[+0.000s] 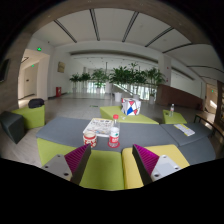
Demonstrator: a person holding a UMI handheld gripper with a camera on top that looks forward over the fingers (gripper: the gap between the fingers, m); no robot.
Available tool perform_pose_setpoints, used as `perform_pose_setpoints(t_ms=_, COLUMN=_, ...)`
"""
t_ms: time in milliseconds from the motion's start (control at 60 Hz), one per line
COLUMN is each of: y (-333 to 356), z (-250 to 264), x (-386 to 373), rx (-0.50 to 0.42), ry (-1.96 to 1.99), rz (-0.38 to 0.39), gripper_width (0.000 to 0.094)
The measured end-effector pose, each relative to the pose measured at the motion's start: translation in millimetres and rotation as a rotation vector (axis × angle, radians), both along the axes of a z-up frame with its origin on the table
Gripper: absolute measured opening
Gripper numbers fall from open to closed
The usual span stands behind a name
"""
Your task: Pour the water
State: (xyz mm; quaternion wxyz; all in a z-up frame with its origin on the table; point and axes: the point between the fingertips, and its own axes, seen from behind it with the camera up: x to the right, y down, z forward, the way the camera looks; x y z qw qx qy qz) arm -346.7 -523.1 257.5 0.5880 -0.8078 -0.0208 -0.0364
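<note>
A clear water bottle [114, 130] with a red label and cap stands upright on the grey table [65, 130], beyond my fingers. A small red-and-white cup [90, 139] stands just left of it. My gripper [110, 160] is open and empty, its magenta pads [76, 157] spread wide, well short of the bottle and cup. Green and yellow table panels [105, 168] lie between the fingers.
A flat paper sheet [98, 126] lies behind the cup. A red-white-blue box [131, 106] stands farther back on the table. Another small bottle [171, 108] is at the far right. A dark chair [14, 125] is at left. Potted plants [110, 78] line the far wall.
</note>
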Motion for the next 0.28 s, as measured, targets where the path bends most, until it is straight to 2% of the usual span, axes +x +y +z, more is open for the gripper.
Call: perform_pose_setpoints(t_ms=283, y=-13, z=0, x=2, rx=-0.005, ry=0.005, rz=-0.018, gripper_width=0.0853)
